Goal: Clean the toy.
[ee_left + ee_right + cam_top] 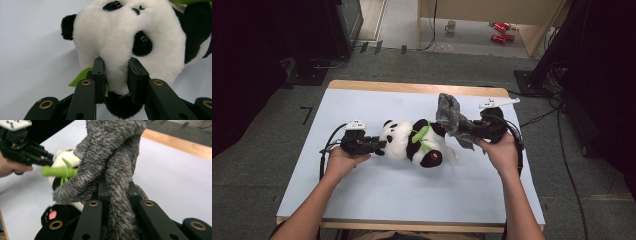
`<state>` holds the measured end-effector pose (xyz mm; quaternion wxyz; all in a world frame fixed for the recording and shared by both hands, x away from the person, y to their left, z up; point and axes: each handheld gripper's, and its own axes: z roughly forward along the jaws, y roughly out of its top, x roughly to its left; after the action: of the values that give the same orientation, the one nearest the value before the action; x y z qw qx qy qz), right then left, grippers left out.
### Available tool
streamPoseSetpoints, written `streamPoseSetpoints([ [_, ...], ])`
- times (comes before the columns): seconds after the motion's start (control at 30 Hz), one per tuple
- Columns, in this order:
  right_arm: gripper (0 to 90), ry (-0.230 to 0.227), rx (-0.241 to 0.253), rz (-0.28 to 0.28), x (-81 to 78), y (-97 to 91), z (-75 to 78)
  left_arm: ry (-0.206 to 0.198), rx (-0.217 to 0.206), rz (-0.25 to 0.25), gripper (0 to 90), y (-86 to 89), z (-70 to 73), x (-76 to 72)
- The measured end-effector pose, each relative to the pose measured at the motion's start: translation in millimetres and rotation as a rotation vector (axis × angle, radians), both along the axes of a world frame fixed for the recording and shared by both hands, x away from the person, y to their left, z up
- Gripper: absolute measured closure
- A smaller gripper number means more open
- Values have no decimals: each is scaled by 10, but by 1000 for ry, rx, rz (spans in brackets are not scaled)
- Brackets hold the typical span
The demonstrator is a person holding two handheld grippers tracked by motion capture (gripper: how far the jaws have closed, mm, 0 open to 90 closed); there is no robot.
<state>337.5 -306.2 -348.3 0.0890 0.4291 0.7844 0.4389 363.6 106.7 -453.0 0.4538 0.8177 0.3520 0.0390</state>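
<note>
A black-and-white plush panda [412,141] lies on the pale table sheet [377,195], holding a green bamboo stalk [421,132]. My left gripper [379,145] is shut on the top of the panda's head [125,42], its pads [98,75] pinching the white fur. My right gripper [472,127] is shut on a grey fuzzy cloth [451,116], which stands up above the panda's feet end. In the right gripper view the grey cloth [112,160] drapes over the jaws, with the bamboo stalk [58,172] and a black paw with a pink pad [52,215] behind it.
The table's wooden far edge [412,88] borders a grey floor. Cables [562,150] run along the floor to the right. A mug [451,26] and red cans [502,31] sit far back under a wooden unit.
</note>
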Motion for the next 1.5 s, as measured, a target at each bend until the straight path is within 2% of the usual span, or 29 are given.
streamPoseSetpoints([
  [0.37,799,-29,-10,29,296,335,149,-4,-4,0,707,2,-6,-3],
  [0.5,798,-23,-20,41,369,454,106,-3,-7,1,707,3,-8,-6],
  [0.63,799,8,-56,39,428,512,-18,-5,-2,-1,706,6,-9,-6],
  [0.8,798,40,-78,25,434,444,-219,-3,-7,-2,706,3,-10,-4],
  [0.87,798,47,-62,12,420,386,-251,-3,-8,-3,706,3,-11,-5],
  [1.1,798,72,-60,-17,385,212,-321,-4,-12,-1,706,3,-16,-11],
  [1.5,797,96,-37,-36,303,15,-453,-9,-10,-7,706,-1,-16,-20],
])
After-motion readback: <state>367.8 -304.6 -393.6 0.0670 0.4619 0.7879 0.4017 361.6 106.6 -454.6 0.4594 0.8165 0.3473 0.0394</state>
